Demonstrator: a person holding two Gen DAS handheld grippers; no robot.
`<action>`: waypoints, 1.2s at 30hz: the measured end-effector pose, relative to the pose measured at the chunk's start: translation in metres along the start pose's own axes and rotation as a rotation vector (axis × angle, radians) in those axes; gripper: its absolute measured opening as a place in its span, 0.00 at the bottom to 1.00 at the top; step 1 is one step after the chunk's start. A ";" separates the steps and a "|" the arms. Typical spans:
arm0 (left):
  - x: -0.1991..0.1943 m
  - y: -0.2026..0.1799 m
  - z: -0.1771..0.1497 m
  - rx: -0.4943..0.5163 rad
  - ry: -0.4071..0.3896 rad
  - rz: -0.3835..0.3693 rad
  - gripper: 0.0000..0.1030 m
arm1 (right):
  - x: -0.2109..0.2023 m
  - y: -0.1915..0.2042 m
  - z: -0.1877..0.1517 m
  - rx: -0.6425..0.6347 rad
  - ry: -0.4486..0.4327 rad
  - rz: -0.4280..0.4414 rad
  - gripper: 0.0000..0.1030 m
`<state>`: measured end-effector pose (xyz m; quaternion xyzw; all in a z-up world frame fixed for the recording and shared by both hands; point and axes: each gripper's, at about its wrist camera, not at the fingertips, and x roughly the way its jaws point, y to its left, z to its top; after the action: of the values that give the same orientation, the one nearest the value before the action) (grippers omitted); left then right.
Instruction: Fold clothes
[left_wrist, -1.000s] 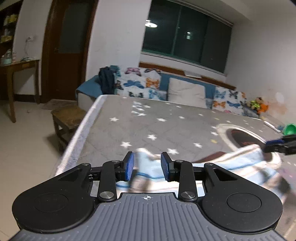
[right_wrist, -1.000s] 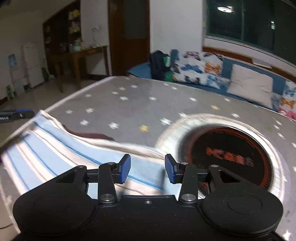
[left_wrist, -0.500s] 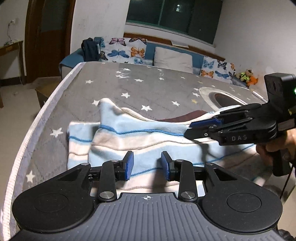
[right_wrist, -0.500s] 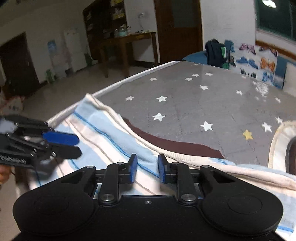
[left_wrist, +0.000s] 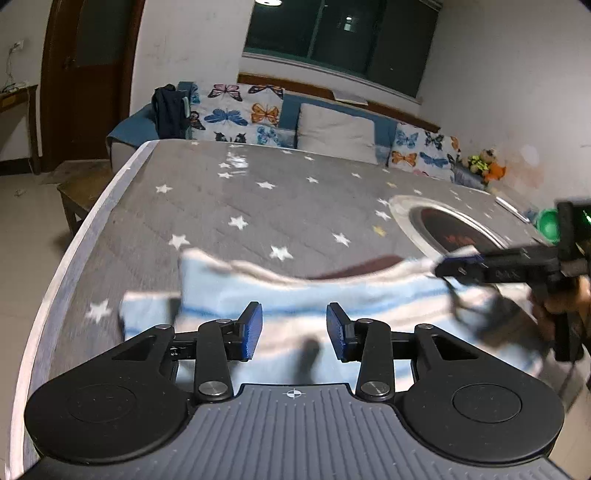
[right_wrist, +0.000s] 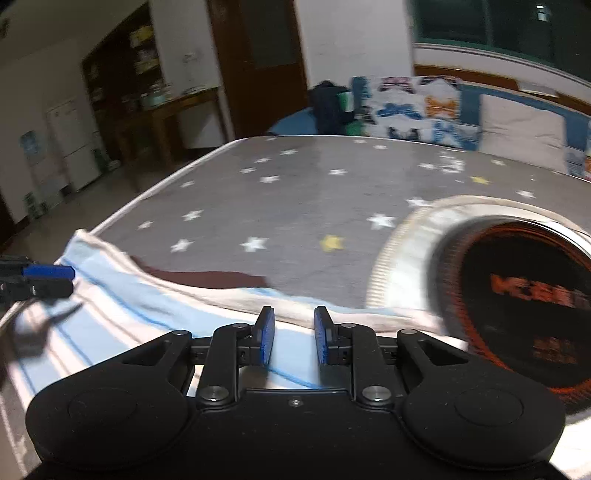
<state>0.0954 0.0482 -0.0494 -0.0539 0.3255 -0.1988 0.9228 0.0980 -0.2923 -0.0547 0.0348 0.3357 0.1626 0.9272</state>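
Note:
A light blue and white striped garment (left_wrist: 295, 295) with a dark brown lining lies near the front edge of the grey star-patterned bed (left_wrist: 280, 192). My left gripper (left_wrist: 293, 330) is open and empty, just above the garment's near part. My right gripper (right_wrist: 293, 341) is open with a narrower gap, over the garment (right_wrist: 155, 314), nothing between its pads. The right gripper shows in the left wrist view (left_wrist: 480, 266) at the garment's right end. The left gripper's fingers (right_wrist: 48, 273) show at the left edge of the right wrist view.
A round white-rimmed dark print (right_wrist: 517, 288) is on the bed to the right of the garment. A sofa with butterfly cushions (left_wrist: 258, 114) stands behind the bed. A wooden stool (left_wrist: 79, 192) and tiled floor lie to the left.
Both views have tilted up and pulled back from the garment. The right gripper's gap has widened a little since half a second ago. The garment lies flatter on the bed.

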 end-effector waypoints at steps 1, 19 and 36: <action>0.006 0.004 0.002 -0.021 0.009 0.004 0.39 | 0.000 0.000 0.000 0.003 -0.001 -0.001 0.24; -0.051 0.019 -0.022 -0.130 -0.028 0.101 0.51 | -0.045 -0.008 -0.024 0.046 -0.015 -0.059 0.45; -0.081 0.034 -0.052 -0.205 0.003 0.186 0.60 | -0.060 -0.008 -0.052 0.123 -0.007 -0.077 0.50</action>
<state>0.0171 0.1137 -0.0506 -0.1172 0.3493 -0.0781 0.9264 0.0244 -0.3216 -0.0595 0.0791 0.3430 0.1056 0.9300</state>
